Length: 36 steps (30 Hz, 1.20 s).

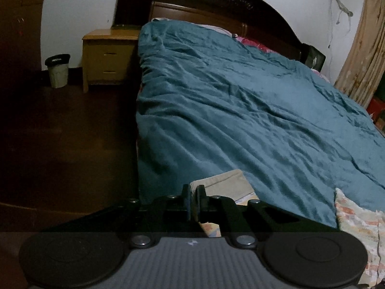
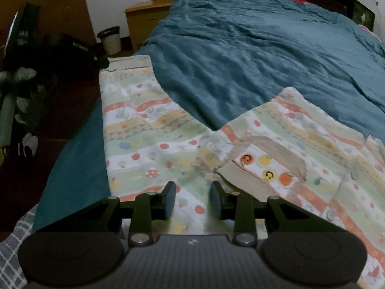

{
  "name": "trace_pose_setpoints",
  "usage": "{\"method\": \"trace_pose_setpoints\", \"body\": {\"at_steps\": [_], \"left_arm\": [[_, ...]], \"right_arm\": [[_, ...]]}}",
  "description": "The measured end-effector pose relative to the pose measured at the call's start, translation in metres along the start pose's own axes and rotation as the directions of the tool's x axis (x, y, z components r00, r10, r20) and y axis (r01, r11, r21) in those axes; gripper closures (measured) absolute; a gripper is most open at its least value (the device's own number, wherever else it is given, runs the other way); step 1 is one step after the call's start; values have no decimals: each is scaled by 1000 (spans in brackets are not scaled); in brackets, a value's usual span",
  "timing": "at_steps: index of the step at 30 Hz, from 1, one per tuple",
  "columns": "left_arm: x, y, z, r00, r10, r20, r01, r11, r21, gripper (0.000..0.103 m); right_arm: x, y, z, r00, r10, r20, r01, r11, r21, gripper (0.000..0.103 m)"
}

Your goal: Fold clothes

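On the teal blanket lies the patterned garment (fruit prints, beige trim), the left gripper clamped tight on its beige cuff near the bed's edge while the right gripper hovers part-open over the cloth, gripping nothing.

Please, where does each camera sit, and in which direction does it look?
Left wrist: on the left gripper, shut on the garment's cuff, facing up the bed toward the headboard.
Right wrist: on the right gripper, open over the garment, facing the same way.
Shared: bed, garment, nightstand, bin.
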State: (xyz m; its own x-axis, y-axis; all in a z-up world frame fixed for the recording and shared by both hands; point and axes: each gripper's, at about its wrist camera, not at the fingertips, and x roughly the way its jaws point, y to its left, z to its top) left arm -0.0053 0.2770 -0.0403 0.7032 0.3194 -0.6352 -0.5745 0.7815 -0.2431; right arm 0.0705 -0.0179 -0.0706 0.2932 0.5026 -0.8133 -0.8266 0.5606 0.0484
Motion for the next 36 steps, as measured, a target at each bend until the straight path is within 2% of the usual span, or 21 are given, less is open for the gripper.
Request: {"method": "trace_pose_setpoints", "body": {"at_steps": [7, 10, 14, 21, 27, 30, 32, 36], "left_arm": [[-41, -21, 6, 990, -117, 74, 116, 993, 23, 98], [-66, -44, 5, 976, -190, 103, 184, 981, 68, 98], [-93, -83, -1, 947, -302, 110, 287, 949, 132, 98], [-123, -161, -36, 877, -479, 33, 451, 846, 285, 98], [-125, -211, -77, 822, -561, -97, 555, 752, 357, 98], [-120, -230, -101, 803, -569, -179, 588, 706, 394, 98], [-115, -241, -116, 781, -569, -257, 622, 668, 409, 98], [-107, -255, -144, 760, -522, -387, 649, 589, 482, 94]], "right_arm": [[-28, -19, -3, 1000, -18, 22, 17, 999, 51, 71], [-44, -31, -9, 999, -38, 31, 35, 997, 73, 71], [-67, -47, -21, 996, -78, 53, 72, 992, 106, 71], [-100, -79, -47, 986, -154, 62, 140, 972, 192, 71], [-117, -103, -71, 978, -203, 54, 181, 945, 274, 71], [-119, -112, -83, 975, -217, 39, 195, 931, 308, 71], [-118, -117, -91, 975, -221, 25, 200, 921, 335, 71], [-120, -127, -103, 977, -215, 11, 193, 898, 395, 71]]}}
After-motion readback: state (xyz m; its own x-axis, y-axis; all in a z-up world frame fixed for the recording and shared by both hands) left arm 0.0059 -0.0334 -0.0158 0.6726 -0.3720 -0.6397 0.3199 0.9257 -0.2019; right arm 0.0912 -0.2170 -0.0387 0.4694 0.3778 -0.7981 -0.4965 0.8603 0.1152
